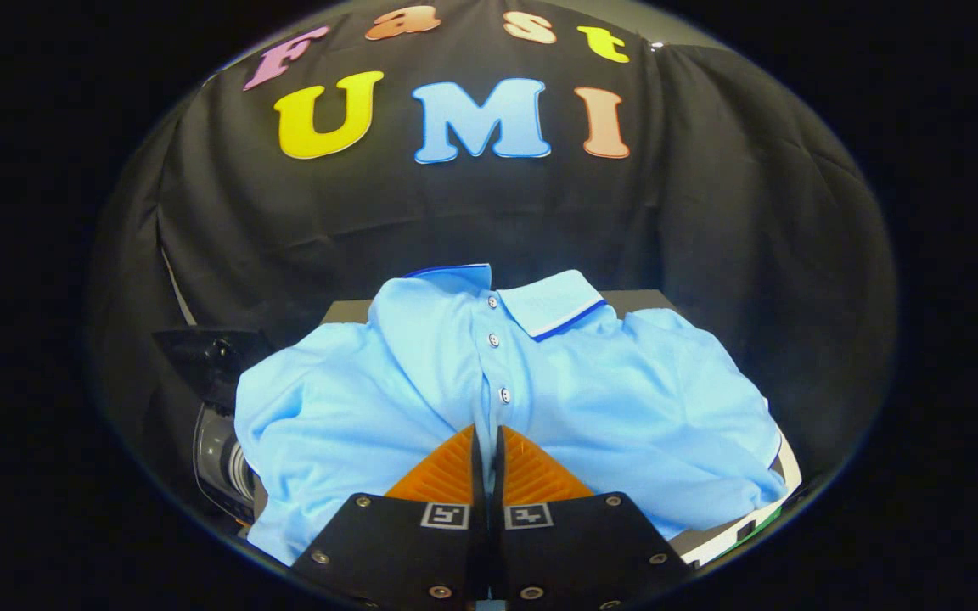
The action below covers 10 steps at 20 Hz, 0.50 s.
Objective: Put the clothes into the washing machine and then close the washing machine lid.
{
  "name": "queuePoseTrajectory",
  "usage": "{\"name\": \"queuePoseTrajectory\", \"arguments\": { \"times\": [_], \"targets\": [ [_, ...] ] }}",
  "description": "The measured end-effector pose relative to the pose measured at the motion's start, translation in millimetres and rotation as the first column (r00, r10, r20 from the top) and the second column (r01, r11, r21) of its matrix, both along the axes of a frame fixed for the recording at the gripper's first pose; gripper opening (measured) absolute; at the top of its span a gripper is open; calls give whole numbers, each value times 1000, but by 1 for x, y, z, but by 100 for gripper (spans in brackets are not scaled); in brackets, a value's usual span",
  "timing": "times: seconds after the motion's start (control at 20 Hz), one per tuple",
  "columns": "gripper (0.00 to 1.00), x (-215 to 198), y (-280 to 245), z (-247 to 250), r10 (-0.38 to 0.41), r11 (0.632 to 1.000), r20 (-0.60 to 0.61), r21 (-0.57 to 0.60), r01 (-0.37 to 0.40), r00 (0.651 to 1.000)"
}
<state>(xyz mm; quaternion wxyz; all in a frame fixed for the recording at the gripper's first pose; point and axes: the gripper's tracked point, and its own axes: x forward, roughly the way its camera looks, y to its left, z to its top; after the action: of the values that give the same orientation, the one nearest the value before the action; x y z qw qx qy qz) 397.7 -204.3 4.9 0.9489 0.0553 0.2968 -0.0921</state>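
A light blue polo shirt lies spread out, collar away from me and its buttoned placket running straight toward the fingers. My gripper sits low over the shirt's lower front. Its fingers are pressed together on a thin fold of the fabric at the placket line. To the left of the shirt, lower down, is the washing machine, with a grey rounded body and a dark raised lid behind it. The shirt's left sleeve hangs over its edge.
The shirt rests on a grey platform whose far corners show behind the collar. A white-edged board peeks out under the shirt's right hem. Black cloth walls close in behind and on both sides.
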Motion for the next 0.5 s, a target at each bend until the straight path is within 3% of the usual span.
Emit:
{"name": "queuePoseTrajectory", "arguments": {
  "times": [0.15,0.5],
  "targets": [
    [0,2,4,8,12,997,23,-71,-10,1000],
    [0,-4,8,61,-92,981,48,-168,99,995]
  ]
}}
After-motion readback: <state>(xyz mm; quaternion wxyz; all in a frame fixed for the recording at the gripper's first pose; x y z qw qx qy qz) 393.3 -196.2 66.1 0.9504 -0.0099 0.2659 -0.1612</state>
